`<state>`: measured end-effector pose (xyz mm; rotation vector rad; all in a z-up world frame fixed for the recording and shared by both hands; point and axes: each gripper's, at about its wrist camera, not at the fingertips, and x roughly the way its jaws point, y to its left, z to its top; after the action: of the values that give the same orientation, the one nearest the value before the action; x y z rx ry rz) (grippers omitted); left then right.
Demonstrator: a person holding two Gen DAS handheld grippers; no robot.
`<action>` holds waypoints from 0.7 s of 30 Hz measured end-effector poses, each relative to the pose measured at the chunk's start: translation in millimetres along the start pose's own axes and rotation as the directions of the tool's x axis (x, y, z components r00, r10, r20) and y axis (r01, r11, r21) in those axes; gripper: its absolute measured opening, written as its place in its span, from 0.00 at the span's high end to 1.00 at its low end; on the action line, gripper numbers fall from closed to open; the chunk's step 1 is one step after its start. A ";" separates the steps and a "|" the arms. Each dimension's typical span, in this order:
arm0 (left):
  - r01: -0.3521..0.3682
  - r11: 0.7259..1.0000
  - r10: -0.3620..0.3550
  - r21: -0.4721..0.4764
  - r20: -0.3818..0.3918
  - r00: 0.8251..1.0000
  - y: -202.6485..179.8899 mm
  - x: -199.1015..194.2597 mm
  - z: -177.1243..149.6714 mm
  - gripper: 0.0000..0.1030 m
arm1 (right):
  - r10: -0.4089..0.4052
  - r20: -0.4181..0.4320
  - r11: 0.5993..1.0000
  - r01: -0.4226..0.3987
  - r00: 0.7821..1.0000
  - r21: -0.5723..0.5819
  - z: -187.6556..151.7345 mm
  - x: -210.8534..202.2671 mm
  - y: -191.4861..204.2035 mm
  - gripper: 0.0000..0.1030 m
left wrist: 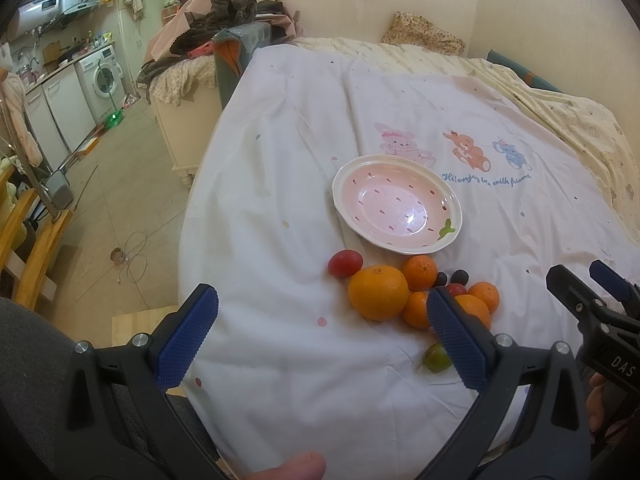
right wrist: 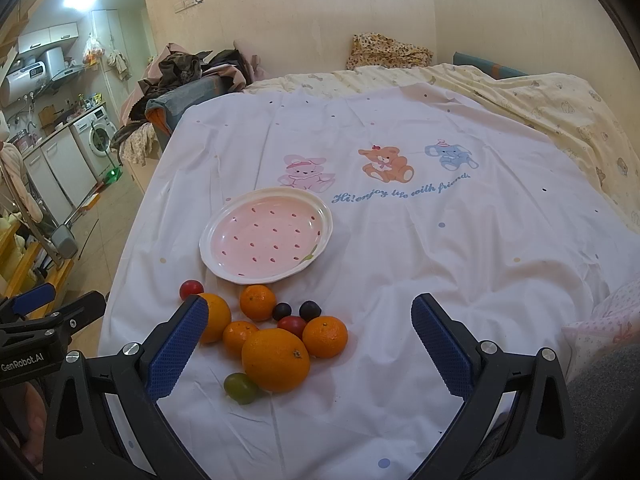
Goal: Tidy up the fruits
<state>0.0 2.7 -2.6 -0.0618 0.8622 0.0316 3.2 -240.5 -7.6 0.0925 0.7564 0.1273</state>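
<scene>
Both grippers, left (left wrist: 322, 334) and right (right wrist: 310, 346), hover with jaws wide apart, empty. Fruit is clustered on the bed just short of the empty plate (right wrist: 208, 240). Suggest starting with the near big orange (right wrist: 276, 360): straddle its widest part, close gently, lift clear of its neighbours.

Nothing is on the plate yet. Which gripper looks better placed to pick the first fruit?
Probably the right gripper: open, with the large orange between its fingers. The open left gripper sits left of the pile. The pink ceramic plate holds nothing.
</scene>
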 end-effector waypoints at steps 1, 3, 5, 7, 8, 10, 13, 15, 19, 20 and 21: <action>0.000 1.000 0.000 -0.002 -0.001 1.000 0.5 0.3 -0.4 0.00 | 0.000 -0.001 1.000 0.000 1.000 0.001 0.1 0.0 0.0 0.00; 0.004 1.000 -0.004 -0.010 -0.011 1.000 3.2 2.7 -2.9 0.00 | 0.001 -0.003 1.000 -0.001 1.000 0.002 -0.7 -0.1 -1.9 0.00; 0.005 1.000 -0.005 -0.011 -0.016 1.000 9.0 -2.4 3.4 0.00 | 0.001 -0.001 1.000 -0.001 1.000 0.002 -0.8 -0.5 -1.4 0.00; 0.002 1.000 -0.002 -0.014 -0.011 1.000 10.4 -4.1 3.9 0.00 | 0.003 -0.001 1.000 -0.003 1.000 0.001 -1.0 -1.1 -0.7 0.00; -0.003 1.000 0.002 -0.018 -0.011 1.000 6.2 -2.9 0.7 0.00 | 0.004 -0.002 1.000 -0.004 1.000 0.000 -1.3 -1.4 -0.2 0.00; -0.002 1.000 0.001 -0.021 -0.013 1.000 5.3 -2.5 0.3 0.00 | 0.004 -0.005 1.000 -0.004 1.000 -0.004 -2.0 -1.9 0.7 0.00; 0.000 1.000 0.000 -0.024 -0.006 1.000 4.8 -3.5 1.7 0.00 | -0.001 -0.009 1.000 0.001 1.000 -0.004 -2.5 -0.1 0.5 0.00; 0.005 1.000 -0.005 -0.026 -0.003 1.000 4.9 -4.0 2.8 0.00 | -0.017 -0.007 1.000 0.017 1.000 -0.021 -7.1 2.1 1.1 0.00; -0.008 1.000 0.008 -0.015 -0.001 1.000 6.0 -3.0 4.0 0.00 | -0.025 -0.004 1.000 0.025 1.000 -0.005 -8.4 3.6 -1.7 0.00; -0.010 1.000 0.009 -0.009 -0.003 1.000 5.6 -1.6 3.3 0.00 | -0.024 -0.011 1.000 0.024 1.000 0.000 -8.5 4.7 -2.1 0.00; -0.009 1.000 0.009 -0.006 -0.005 1.000 5.2 -1.1 3.1 0.00 | -0.018 -0.017 1.000 0.018 1.000 0.009 -5.7 5.7 -4.7 0.00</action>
<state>1.4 8.0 0.1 -0.0641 0.8676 0.0421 3.8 -244.1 -16.2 0.0935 0.7749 0.1077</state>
